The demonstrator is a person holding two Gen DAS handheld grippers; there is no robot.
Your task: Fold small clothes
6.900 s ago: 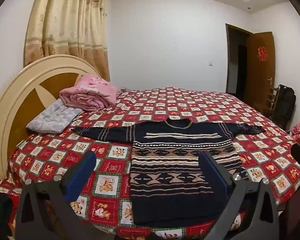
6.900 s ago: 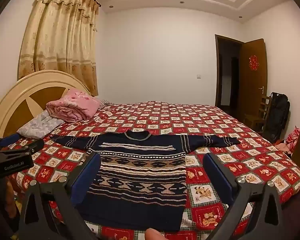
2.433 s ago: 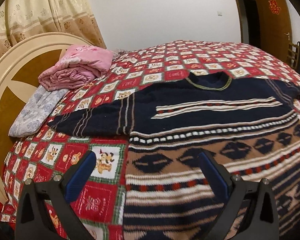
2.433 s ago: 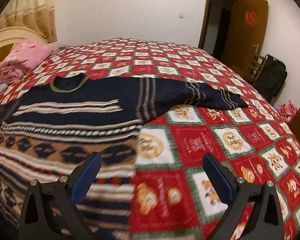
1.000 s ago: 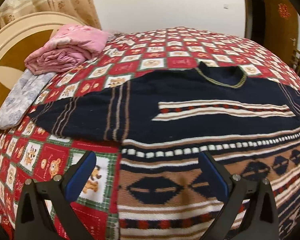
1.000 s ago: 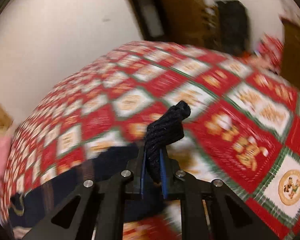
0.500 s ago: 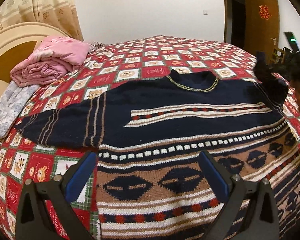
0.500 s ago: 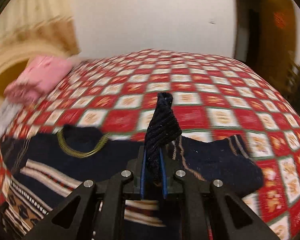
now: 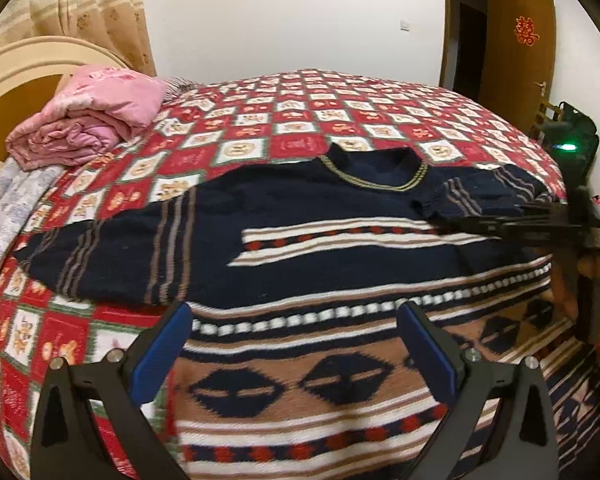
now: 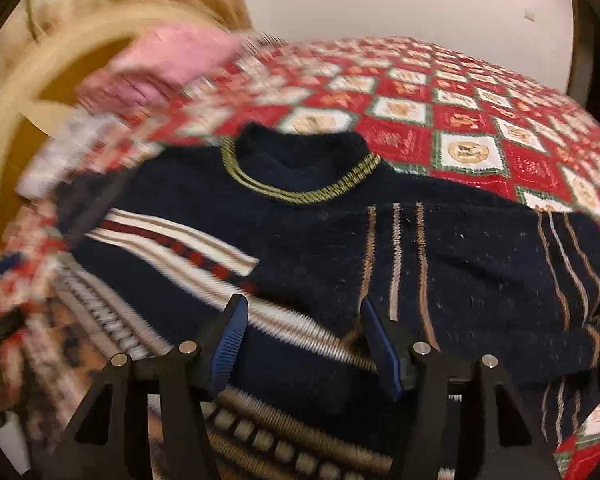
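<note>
A navy patterned sweater point(image 9: 300, 240) point(image 10: 308, 248) lies flat on the red checked bedspread point(image 9: 300, 120). Its right sleeve point(image 9: 484, 196) point(image 10: 500, 264) is folded inward across the chest. Its left sleeve point(image 9: 100, 256) still stretches out to the side. My left gripper point(image 9: 296, 344) hovers open over the sweater's brown-patterned middle, holding nothing. My right gripper point(image 10: 300, 340) hangs just above the folded sleeve, its jaws opening with nothing pinched between them. In the left wrist view the right gripper point(image 9: 452, 222) comes in from the right edge, held by a hand point(image 9: 568, 284).
A folded pink quilt point(image 9: 88, 116) and a pale floral pillow point(image 9: 4, 208) lie by the curved headboard point(image 9: 40, 60) at the left. An open brown door point(image 9: 516, 64) and a dark bag point(image 9: 576, 136) stand at the far right.
The right gripper carried the right sleeve's cuff across onto the sweater's chest and let it go; its jaws have parted. The left gripper has hardly moved.
</note>
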